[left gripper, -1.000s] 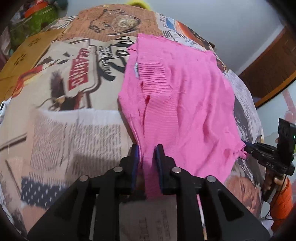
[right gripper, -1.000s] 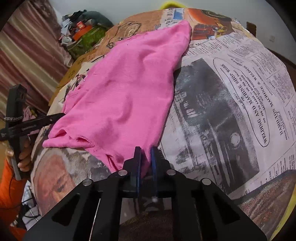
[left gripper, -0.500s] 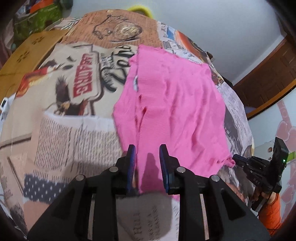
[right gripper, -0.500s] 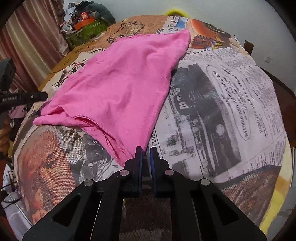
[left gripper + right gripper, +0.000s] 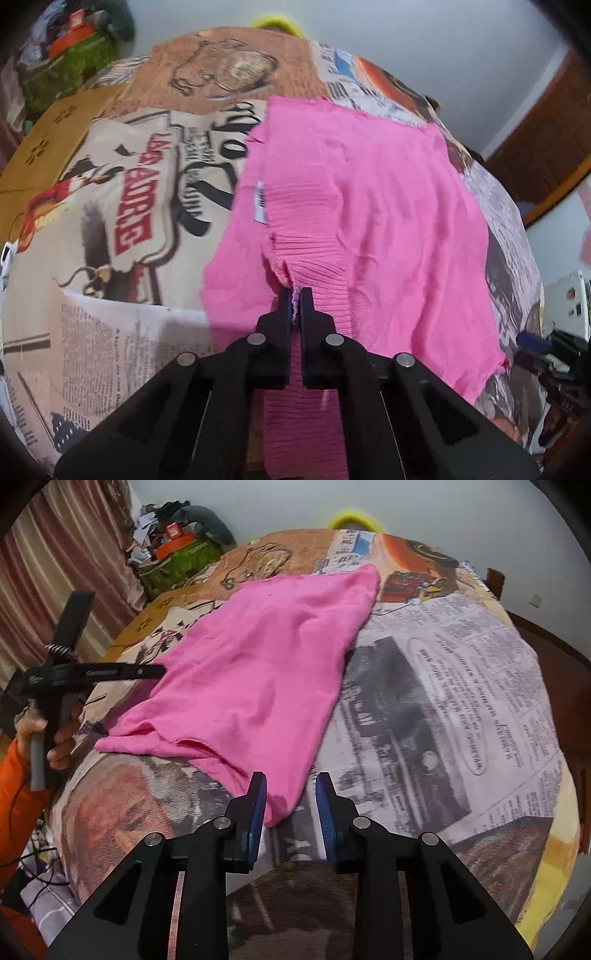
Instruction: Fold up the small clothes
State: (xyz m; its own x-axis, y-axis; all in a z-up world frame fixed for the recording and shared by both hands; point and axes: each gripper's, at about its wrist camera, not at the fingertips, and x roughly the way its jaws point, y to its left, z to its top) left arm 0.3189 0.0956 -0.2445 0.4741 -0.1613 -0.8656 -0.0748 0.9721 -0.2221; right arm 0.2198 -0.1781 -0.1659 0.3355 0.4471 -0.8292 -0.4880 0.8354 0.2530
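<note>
Pink knit top [image 5: 369, 221]: light, limp, stretchy; left gripper [image 5: 295, 301] jaws just closed on ribbed edge at 6 o'clock; right gripper [image 5: 291, 797] jaws just opened, corner lying loose betw. them, best regripped there.

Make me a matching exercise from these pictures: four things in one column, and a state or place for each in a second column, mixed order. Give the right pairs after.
Things
1. left gripper
2. right gripper
3. pink garment
4. white label

States or places
A. spread on the printed cover
B. jaws apart, just opened
C. sewn by the ribbed collar
D. pinching ribbed pink knit

Pairs: 1-D, 2-B, 3-A, 4-C
</note>
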